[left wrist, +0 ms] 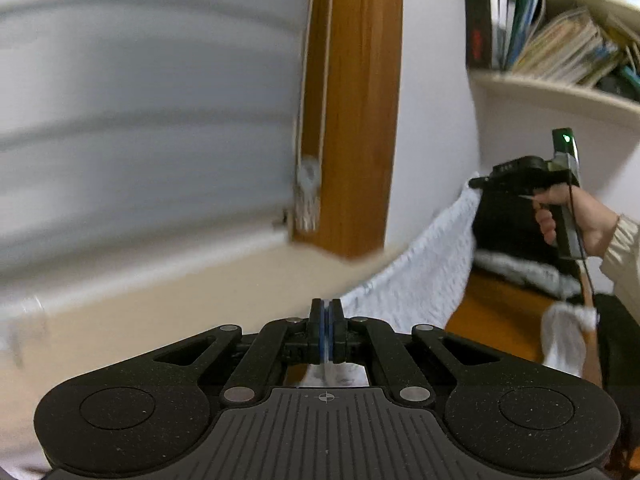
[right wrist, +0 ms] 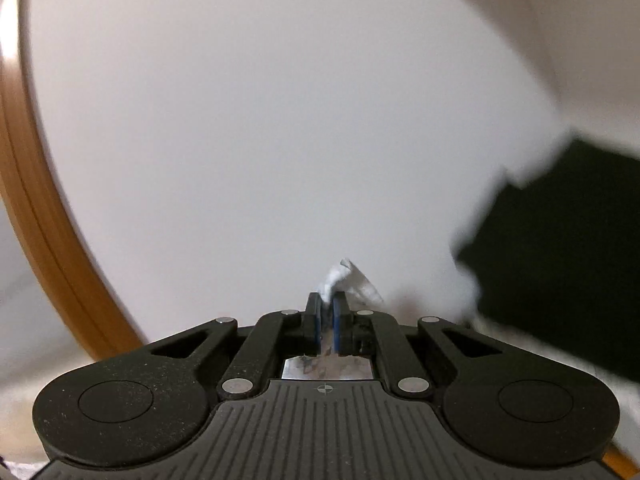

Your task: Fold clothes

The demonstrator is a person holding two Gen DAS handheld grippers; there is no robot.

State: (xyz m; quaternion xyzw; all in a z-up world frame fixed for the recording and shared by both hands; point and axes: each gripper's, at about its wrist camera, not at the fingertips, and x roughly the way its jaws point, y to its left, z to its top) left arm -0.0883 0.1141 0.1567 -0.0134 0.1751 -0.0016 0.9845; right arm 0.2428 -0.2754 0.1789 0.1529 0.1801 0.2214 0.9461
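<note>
A white textured cloth [left wrist: 420, 272] hangs stretched in the air between my two grippers. My left gripper [left wrist: 326, 312] is shut, one edge of the cloth pinched between its blue pads and more cloth showing under the jaws. In the left wrist view my right gripper [left wrist: 478, 182] holds the cloth's upper far corner, with a person's hand [left wrist: 560, 220] on its handle. In the right wrist view my right gripper [right wrist: 328, 304] is shut on a tuft of the white cloth [right wrist: 340, 278], which pokes out past the pads.
A brown wooden post [left wrist: 352, 120] stands ahead against a white wall [right wrist: 280, 120]. A shelf with books [left wrist: 560, 48] is at the upper right. A dark fabric item [left wrist: 516, 224] with a grey fuzzy edge lies on a wooden surface [left wrist: 496, 320] beneath the right gripper.
</note>
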